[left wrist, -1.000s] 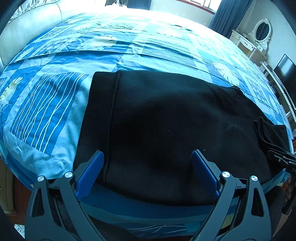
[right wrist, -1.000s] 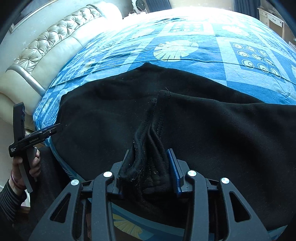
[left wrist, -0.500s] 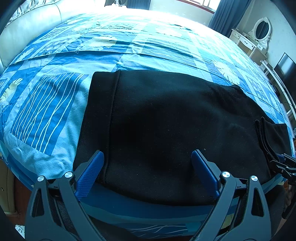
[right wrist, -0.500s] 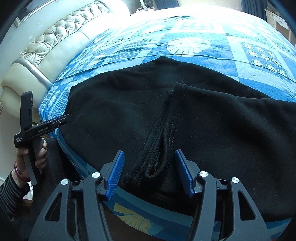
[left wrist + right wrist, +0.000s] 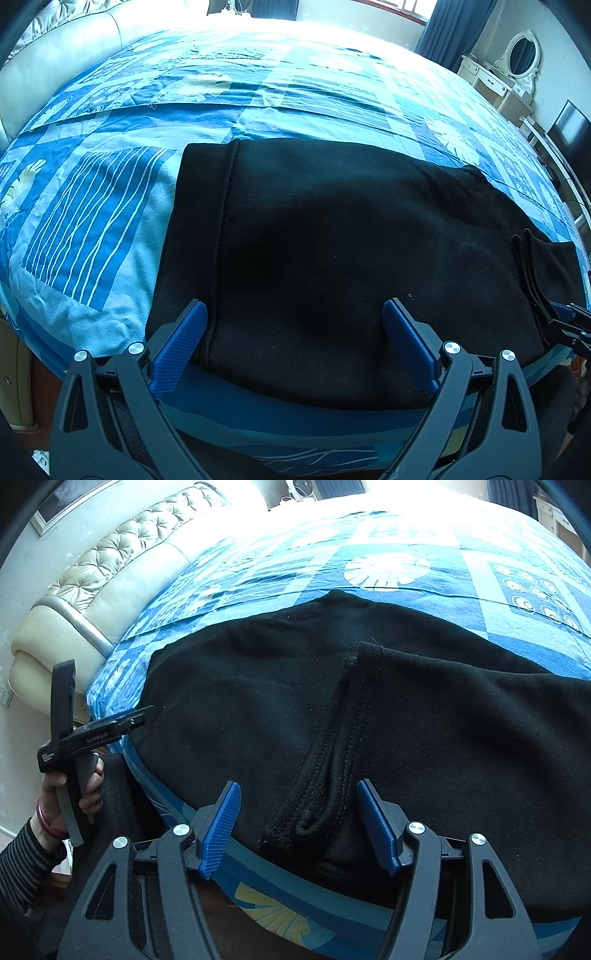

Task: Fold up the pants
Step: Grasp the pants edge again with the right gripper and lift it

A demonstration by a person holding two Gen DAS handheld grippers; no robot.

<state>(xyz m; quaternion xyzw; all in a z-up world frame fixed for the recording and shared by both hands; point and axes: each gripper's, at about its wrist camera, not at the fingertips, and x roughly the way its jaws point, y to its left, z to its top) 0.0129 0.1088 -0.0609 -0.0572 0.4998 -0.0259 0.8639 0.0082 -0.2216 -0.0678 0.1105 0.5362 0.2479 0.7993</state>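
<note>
Black pants (image 5: 332, 240) lie folded flat on the blue patterned bedspread, near the bed's front edge. My left gripper (image 5: 295, 332) is open and empty, its blue pads over the pants' near edge by the waistband seam (image 5: 221, 236). In the right wrist view the pants (image 5: 258, 709) fill the middle. My right gripper (image 5: 301, 823) is open, its pads either side of the stacked leg hems (image 5: 332, 760), not touching them. The left gripper also shows in the right wrist view (image 5: 147, 714), held by a hand at the left.
The bedspread (image 5: 110, 221) stretches far behind the pants. A cream tufted headboard (image 5: 122, 565) stands at the left. A white dresser with an oval mirror (image 5: 517, 55) and a dark screen (image 5: 569, 129) stand at the right.
My right gripper opened and let go of the bunched leg hems, which now lie flat on the pants. It drew back slightly. The left gripper stayed still.
</note>
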